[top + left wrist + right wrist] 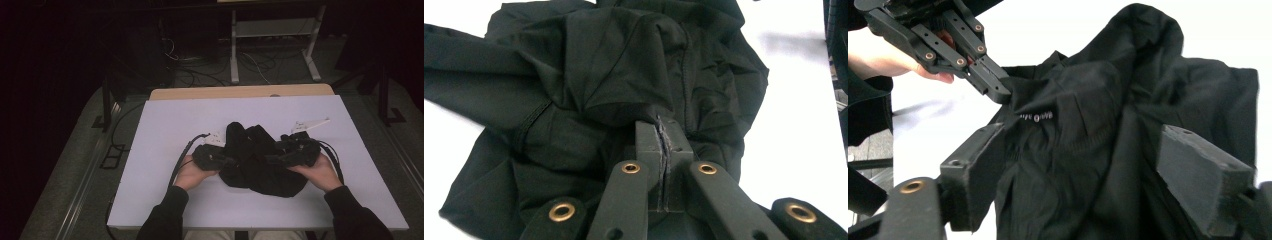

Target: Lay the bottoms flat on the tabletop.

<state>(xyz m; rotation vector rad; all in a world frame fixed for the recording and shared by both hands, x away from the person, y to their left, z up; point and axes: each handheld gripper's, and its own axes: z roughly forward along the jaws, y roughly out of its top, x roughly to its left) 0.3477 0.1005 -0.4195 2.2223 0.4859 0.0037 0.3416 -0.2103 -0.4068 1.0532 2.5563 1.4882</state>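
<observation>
A black garment (257,167) lies crumpled in the middle of the white table (165,125). My left gripper (231,161) comes in from the left, and its jaws are shut on a raised fold of the garment (599,75). In the left gripper view, the cloth is pinched at the left gripper's (659,126) tips. My right gripper (272,159) reaches in from the right. In the right gripper view, my right gripper (1088,170) stands open with the garment (1128,100) bunched between its wide-apart pads (1198,172). A small white printed label (1037,117) shows on the cloth, just below the left gripper (998,92).
A strip of wooden edge (240,92) runs along the table's far side. Beyond it, on the dark floor, stand a white metal frame (272,45) and tangled cables (200,75). Bare white tabletop surrounds the garment on all sides.
</observation>
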